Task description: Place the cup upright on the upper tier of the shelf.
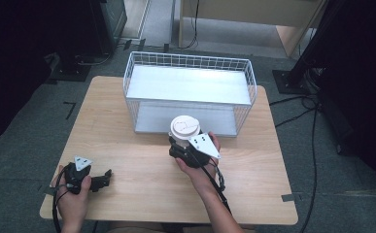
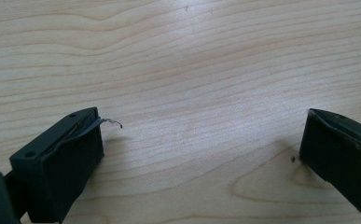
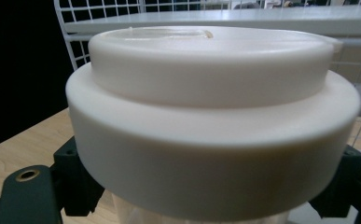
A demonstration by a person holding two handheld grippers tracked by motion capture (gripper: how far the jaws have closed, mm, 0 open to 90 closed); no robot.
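Right claw grips an upright clear cup with cream plastic lid, just before the white wire two-tier shelf; left claw rests open, well apart.

Light wood table with rounded corners stands on grey carpet. Black cables trail across the floor at right. Dark stands flank the far side. Pale wooden furniture sits behind. Surroundings are dim at both sides.
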